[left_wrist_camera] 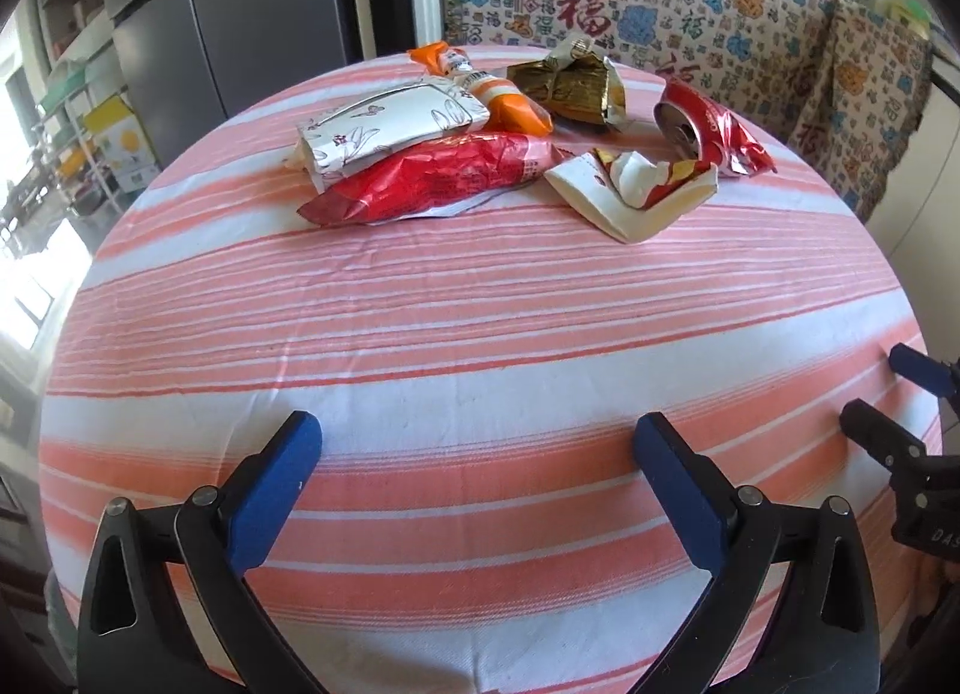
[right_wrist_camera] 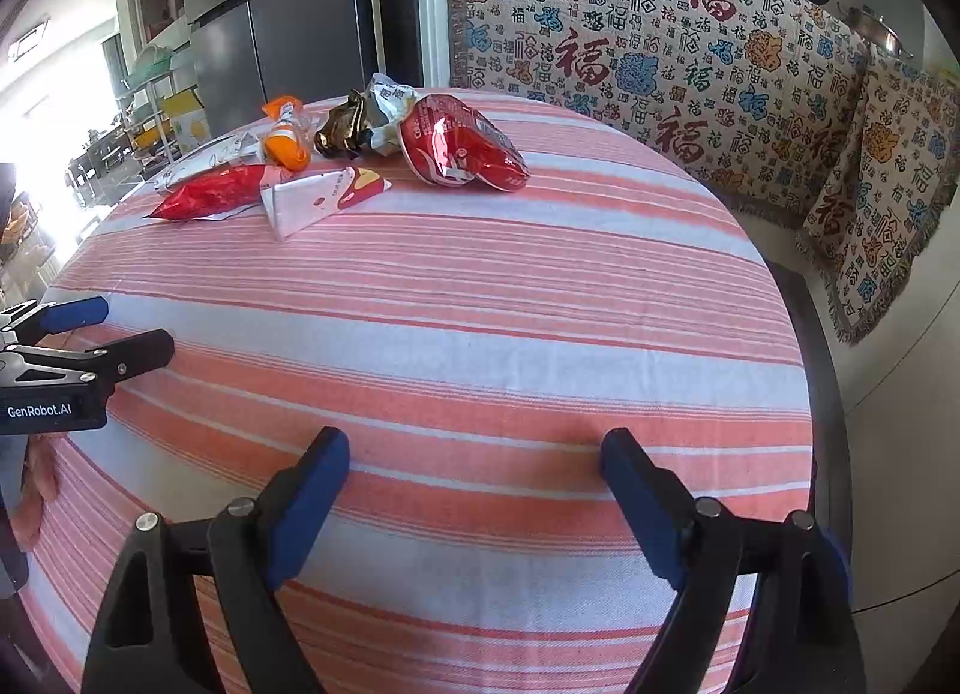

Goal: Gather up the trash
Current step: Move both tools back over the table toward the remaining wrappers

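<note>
Trash lies at the far side of the striped table [left_wrist_camera: 480, 334]: a white flowered packet [left_wrist_camera: 384, 124], a red snack bag [left_wrist_camera: 432, 178], an orange wrapper [left_wrist_camera: 498, 94], a gold crumpled wrapper [left_wrist_camera: 570, 82], a crushed red can [left_wrist_camera: 708, 130] and a flattened white and red carton [left_wrist_camera: 636, 190]. My left gripper [left_wrist_camera: 477, 436] hangs open over the near stripes, nothing between its blue pads. My right gripper [right_wrist_camera: 474, 454] is open too, also empty. In the right wrist view the crushed red can [right_wrist_camera: 462, 148], the carton [right_wrist_camera: 318, 196] and the red bag [right_wrist_camera: 210, 196] lie far ahead.
A patterned blanket [left_wrist_camera: 690, 16] covers a sofa behind the table, with a cushion [right_wrist_camera: 888, 184] at the right. A grey fridge [left_wrist_camera: 240, 16] stands at the back left. The left gripper [right_wrist_camera: 129, 328] shows at the right view's left edge, the right gripper [left_wrist_camera: 879, 388] at the left view's right edge.
</note>
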A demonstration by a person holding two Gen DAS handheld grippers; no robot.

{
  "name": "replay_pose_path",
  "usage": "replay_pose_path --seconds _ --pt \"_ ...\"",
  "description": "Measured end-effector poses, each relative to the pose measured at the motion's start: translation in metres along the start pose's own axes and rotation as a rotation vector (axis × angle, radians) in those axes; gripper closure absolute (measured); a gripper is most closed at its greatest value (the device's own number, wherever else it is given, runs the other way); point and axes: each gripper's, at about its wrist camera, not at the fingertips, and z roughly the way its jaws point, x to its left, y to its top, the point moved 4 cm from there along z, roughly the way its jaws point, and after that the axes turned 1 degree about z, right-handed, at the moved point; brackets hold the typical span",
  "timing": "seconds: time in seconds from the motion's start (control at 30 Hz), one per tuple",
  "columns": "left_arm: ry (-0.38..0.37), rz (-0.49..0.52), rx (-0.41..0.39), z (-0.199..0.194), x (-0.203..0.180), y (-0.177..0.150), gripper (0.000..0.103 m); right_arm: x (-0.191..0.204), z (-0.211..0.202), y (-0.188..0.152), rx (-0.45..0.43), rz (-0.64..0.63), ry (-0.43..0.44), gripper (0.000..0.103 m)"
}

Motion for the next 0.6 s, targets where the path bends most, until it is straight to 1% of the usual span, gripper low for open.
replay_pose_path --seconds 0.2,0.4,0.47,0.53,0.6 --pt "0.001 -0.003 -0.001 -0.0030 0.0017 -0.0043 0.000 0.0003 0.0008 0.0001 -0.001 0.002 -0.001 0.015" --pt "0.002 -0.002 0.003 -0.0018 -0.0007 -0.0019 0.000 0.0003 0.0003 -0.0002 -0.005 0.006 -0.004 0.015" --pt "-0.020 0.036 0.016 -0.0004 -0.0005 0.0014 0.000 0.0007 0.0001 -0.0004 -0.005 0.006 -0.009 0.015" --pt "-0.070 0.108 0.026 0.0017 0.0008 0.0047 0.000 0.0003 0.0000 -0.0004 -0.006 0.006 -0.012 0.015" --pt "-0.097 0.138 0.020 0.0009 0.0066 0.0044 0.000 -0.0005 0.0001 -0.0009 -0.008 0.007 -0.012 0.015"
